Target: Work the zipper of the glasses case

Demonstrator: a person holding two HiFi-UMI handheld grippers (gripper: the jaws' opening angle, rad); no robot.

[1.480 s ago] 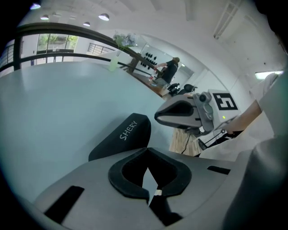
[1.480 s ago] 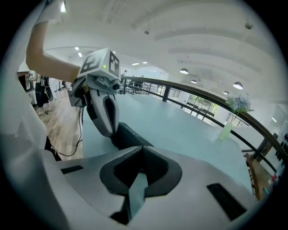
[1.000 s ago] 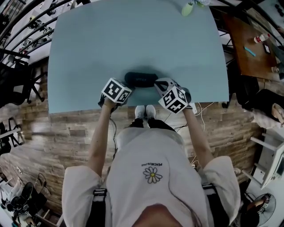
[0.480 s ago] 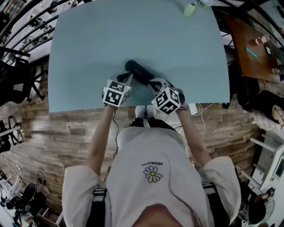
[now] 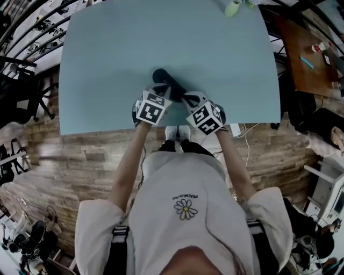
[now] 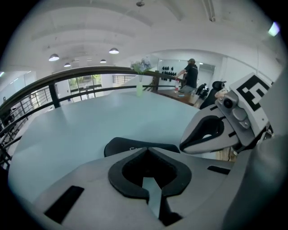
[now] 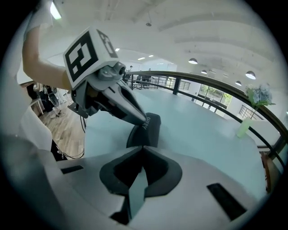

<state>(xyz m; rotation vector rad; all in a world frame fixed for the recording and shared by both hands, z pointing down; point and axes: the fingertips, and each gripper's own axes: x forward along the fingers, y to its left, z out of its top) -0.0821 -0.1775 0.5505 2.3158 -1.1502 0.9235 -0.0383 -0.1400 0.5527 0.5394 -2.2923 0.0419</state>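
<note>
The black glasses case (image 5: 165, 79) lies slantwise on the pale blue table (image 5: 123, 48), close to its near edge. My left gripper (image 5: 165, 90) is shut, and its tip rests on top of the case (image 7: 147, 129) near the printed end. My right gripper (image 5: 185, 97) is shut too, its tips meeting right at the case's near end. In the left gripper view the case (image 6: 123, 144) shows just beyond the closed tips (image 6: 145, 148), with the right gripper (image 6: 208, 134) beside it. No zipper pull is visible between either pair of jaws.
A pale green vase (image 5: 231, 8) with flowers stands at the table's far edge. A brown side table (image 5: 303, 56) with small items is off to the right. The table's near edge (image 5: 161, 128) runs just behind both grippers. A person (image 6: 191, 74) stands far behind.
The case has swung from lying crosswise to slanting, its left end now farther from me. My left gripper has moved right and onto the case, and the two grippers stand closer together.
</note>
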